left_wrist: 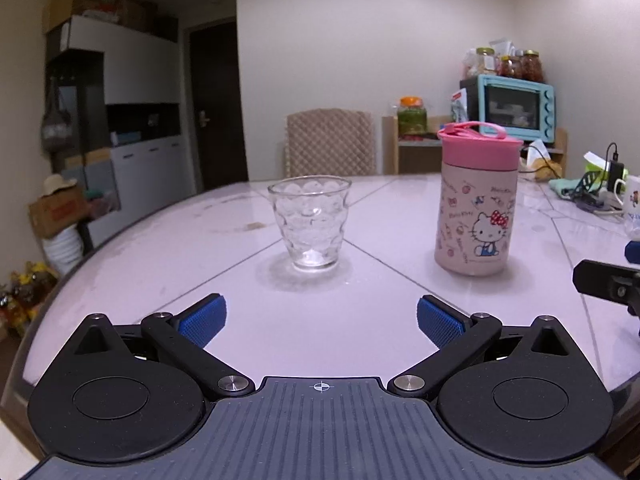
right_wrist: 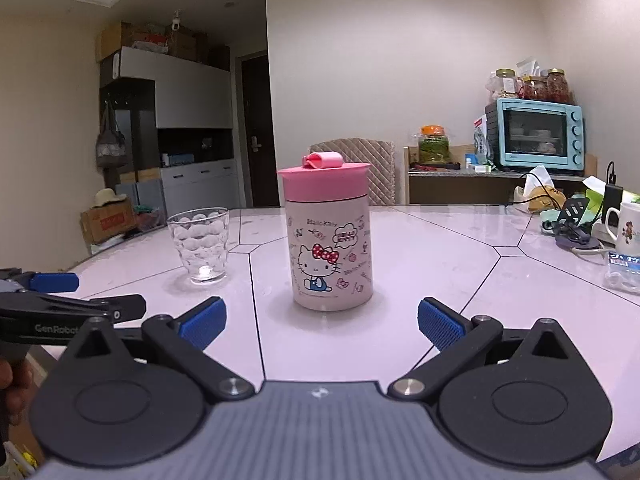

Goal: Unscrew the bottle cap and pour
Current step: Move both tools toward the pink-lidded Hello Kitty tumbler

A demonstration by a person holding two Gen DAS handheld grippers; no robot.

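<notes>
A Hello Kitty bottle (right_wrist: 330, 240) with a pink screw cap (right_wrist: 324, 182) stands upright on the white table (right_wrist: 460, 264). It also shows in the left wrist view (left_wrist: 476, 216), right of centre. An empty clear glass (left_wrist: 309, 224) stands to its left, and shows in the right wrist view (right_wrist: 200, 244) too. My left gripper (left_wrist: 321, 322) is open and empty, just short of the glass. My right gripper (right_wrist: 322, 322) is open and empty, just short of the bottle. The left gripper shows at the left edge of the right wrist view (right_wrist: 56, 300).
A chair (right_wrist: 356, 170) stands behind the table. A mug (right_wrist: 626, 226), cables, a charger and a plastic water bottle (right_wrist: 624, 270) lie at the table's right side. A blue toaster oven (right_wrist: 536, 136) and jars sit on a shelf beyond. The table edge curves at left.
</notes>
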